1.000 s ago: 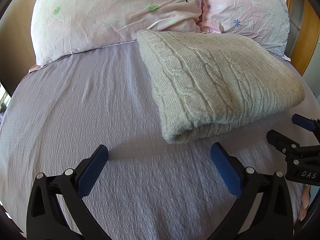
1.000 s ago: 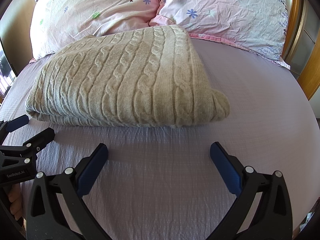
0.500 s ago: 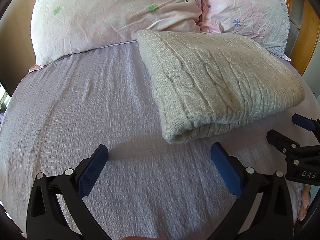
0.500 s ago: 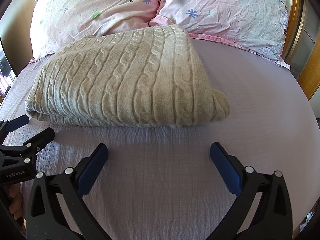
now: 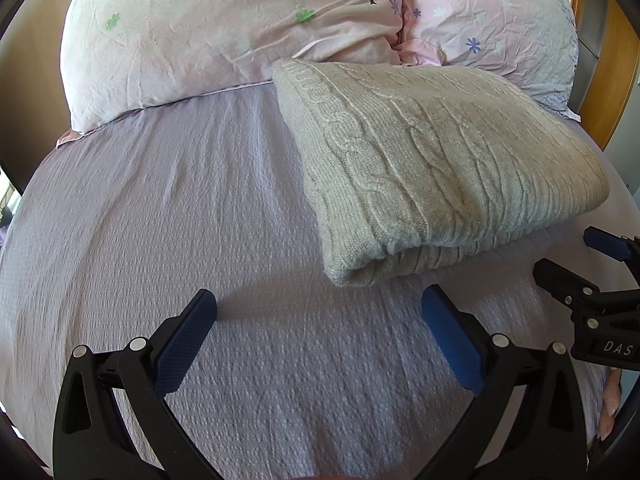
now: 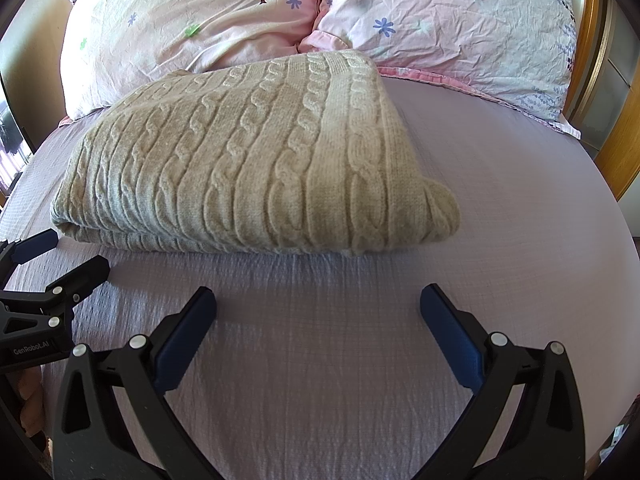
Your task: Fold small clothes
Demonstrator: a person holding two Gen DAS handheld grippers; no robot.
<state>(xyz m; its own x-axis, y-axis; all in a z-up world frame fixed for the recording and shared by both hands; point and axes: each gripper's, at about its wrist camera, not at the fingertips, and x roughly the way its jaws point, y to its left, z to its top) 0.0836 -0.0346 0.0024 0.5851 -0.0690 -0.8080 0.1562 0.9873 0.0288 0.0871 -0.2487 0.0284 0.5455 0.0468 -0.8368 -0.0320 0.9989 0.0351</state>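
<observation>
Now both hand-held grippers, left [image 5: 318, 312] & right [image 6: 318, 312], hover spread-fingered near folded sweater [image 6: 256, 160].

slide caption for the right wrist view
Folded cable-knit sweater on a lilac bedsheet below two pillows, right gripper open short of it.

"das" on right hand-held gripper [image 5: 570, 264]; "genrobot.ai" on left hand-held gripper [image 6: 66, 254]

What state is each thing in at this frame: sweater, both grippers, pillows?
Knit sweater: folded, lying flat on the bedsheet, ungripped.
Left gripper: jaws open, empty, short of the sweater.
Right gripper: jaws open, empty, short of the sweater.
Pillows: side by side behind the sweater, wrinkled.
</observation>
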